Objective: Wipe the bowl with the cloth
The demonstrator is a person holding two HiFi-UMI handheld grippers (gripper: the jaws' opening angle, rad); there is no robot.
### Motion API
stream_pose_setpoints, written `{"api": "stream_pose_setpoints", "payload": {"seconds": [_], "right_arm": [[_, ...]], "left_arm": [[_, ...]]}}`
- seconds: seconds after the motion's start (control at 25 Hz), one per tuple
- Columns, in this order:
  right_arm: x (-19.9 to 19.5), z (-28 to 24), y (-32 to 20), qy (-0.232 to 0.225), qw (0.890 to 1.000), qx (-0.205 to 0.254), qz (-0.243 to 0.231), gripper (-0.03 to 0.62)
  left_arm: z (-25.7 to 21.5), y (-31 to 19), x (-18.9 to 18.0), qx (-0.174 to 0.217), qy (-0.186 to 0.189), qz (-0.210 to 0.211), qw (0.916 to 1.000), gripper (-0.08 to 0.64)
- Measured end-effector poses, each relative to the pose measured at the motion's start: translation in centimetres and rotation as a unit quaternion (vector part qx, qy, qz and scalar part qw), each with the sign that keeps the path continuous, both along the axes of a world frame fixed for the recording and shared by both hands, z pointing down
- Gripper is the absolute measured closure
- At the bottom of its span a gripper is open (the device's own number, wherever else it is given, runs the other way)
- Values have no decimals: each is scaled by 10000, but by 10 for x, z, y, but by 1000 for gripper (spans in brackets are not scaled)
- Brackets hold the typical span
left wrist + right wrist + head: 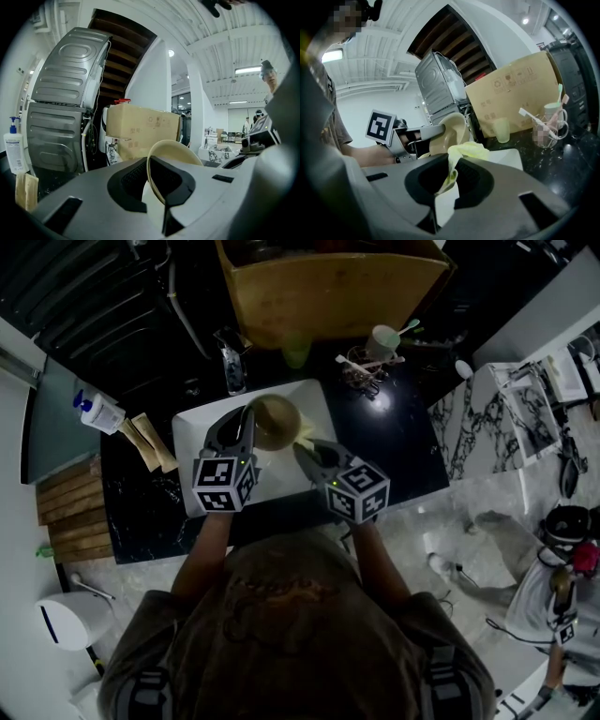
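the left tongs (157,187) were shut on the rim of the bowl (274,423), one jaw inside the wall and one outside. the beige bowl hung tilted, and its mouth seemed turned partly toward the right tongs (449,183). those were closed on a small fold of the pale yellow cloth (472,150), and most of the cloth bunched out past the jaw tips, just to the right of the bowl and close to its rim. whether cloth and bowl touched could not be told. a white mat (202,432) lay beneath the bowl on the black table (403,427), and a cardboard box (328,287) stood beyond the bowl, well apart from it.

the step in hand looked like the wipe itself, at or near its start. to do it well, the loose bunch of cloth, not the hard jaw tips, should meet the bowl's inside, press lightly and sweep round the wall. the left grip had only a narrow bit of rim, so a hard push from the right would likely lever the bowl round or out. pushing toward the held side, and rolling the left wrist to bring fresh wall to the cloth, seemed safer. the cloth might slip free if dragged hard.
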State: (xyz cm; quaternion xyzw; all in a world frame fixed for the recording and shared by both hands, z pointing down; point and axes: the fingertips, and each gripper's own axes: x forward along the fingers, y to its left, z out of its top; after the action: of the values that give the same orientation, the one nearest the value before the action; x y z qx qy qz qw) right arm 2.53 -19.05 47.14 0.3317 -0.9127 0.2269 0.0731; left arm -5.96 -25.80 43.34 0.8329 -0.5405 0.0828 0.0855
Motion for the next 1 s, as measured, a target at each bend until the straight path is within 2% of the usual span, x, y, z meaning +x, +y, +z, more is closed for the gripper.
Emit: {"api": "stream_pose_setpoints", "payload": {"seconds": [1.0], "right_arm": [[-28,9,8,86,9998,82,-155,566]], "left_arm": [[0,-7,8,-146,322,-77,9993,537]]}}
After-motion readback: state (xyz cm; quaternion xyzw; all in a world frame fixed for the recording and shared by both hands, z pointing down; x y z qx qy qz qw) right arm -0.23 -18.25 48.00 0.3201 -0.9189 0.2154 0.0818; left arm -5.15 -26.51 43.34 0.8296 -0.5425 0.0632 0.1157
